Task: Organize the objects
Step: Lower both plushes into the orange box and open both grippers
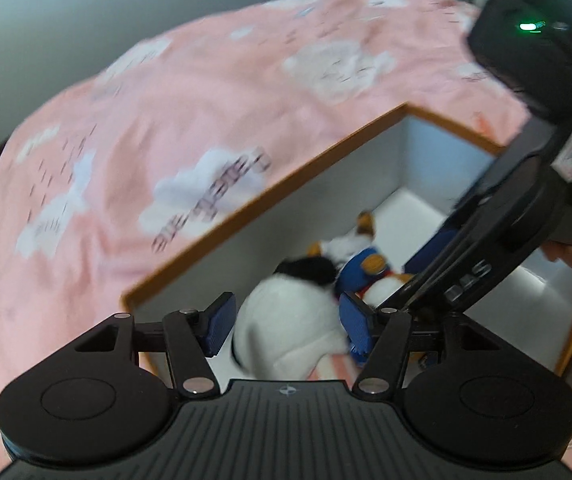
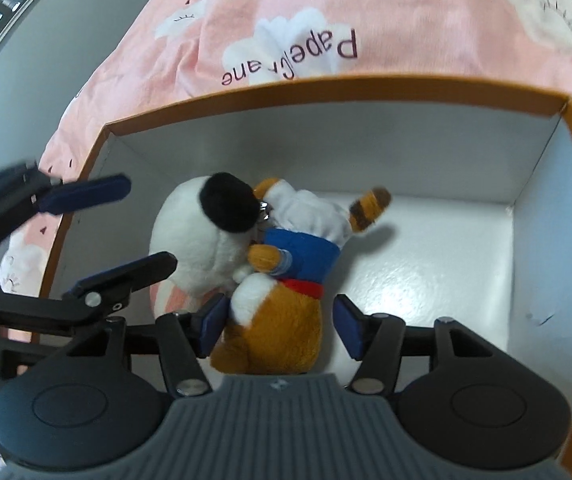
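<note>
Left gripper point(image 1: 286, 322): black body, ribbed dark-grey top plate with a small cross mark, round black hub on each side, black linkage arms on silver screws, blue ridged pads point(image 1: 218, 328). Right gripper point(image 2: 278, 328): same build, greyer ribbed plate, blue pads point(image 2: 348, 330). From the left camera its housing shows a green LED, raised lettering and a pale sticker
</note>
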Tool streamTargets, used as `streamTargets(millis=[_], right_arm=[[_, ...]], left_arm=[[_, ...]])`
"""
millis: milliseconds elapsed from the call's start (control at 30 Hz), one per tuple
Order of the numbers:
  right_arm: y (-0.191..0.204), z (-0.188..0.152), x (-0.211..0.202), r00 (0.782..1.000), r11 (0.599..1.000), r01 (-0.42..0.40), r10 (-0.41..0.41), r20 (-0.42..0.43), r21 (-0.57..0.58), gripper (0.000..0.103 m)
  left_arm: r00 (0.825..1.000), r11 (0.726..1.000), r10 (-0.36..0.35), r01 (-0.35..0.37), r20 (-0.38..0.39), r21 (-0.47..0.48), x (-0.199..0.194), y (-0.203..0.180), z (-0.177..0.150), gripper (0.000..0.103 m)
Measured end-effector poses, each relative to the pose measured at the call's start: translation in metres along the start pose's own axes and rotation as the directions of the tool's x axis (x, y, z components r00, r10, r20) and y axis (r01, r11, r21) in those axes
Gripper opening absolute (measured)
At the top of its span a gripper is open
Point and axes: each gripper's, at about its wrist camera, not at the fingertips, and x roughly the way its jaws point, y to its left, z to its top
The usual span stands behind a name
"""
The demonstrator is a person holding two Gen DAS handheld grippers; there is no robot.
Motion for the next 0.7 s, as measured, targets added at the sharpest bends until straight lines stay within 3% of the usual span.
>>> streamTargets(millis=[67,200,533,567,600,667,700], right_arm=[[-0.002,0.001,-0.003,1.0,1.0,0.006,-0.006,0.001,-0.019,0.053],[-0.009,0.004,-0.004,1.0,1.0,-0.012,0.011,-0.01,-0.029,0.047],[-0.017,0.008,-0.003,0.999,0.999,-0.032,0.031,-0.038,-0.023,0.046],[-0.019,0.008,-0.003,0.999,0.999,-0.037,0.036,-0.038,-0.016,0.046],[-0.02,0.009,-0.003,0.998,0.999,-0.042,0.042,-0.038,-0.009,0.046],[-0.023,0.008,-0.003,0.998,0.999,-0.048,0.048,-0.035,0.0,0.046],[-0.024,0.008,-0.003,0.998,0.999,-0.051,0.051,-0.034,0.005,0.046]], left_arm=[[1.0,0.992,-0.015,0.012,0.024,0.127,0.001,-0.011,0.006,0.059],[1.0,0.935,0.003,-0.005,0.006,0.355,0.016,-0.032,0.014,0.056],[0.996,0.834,0.074,-0.03,-0.058,0.551,0.072,-0.053,0.018,0.055],[0.995,0.829,0.077,-0.03,-0.061,0.559,0.076,-0.055,0.018,0.047],[0.994,0.827,0.081,-0.027,-0.07,0.561,0.08,-0.056,0.02,0.034],[0.992,0.827,0.103,-0.045,-0.073,0.561,0.086,-0.059,0.02,0.027],[0.991,0.827,0.115,-0.058,-0.067,0.559,0.087,-0.06,0.019,0.019]])
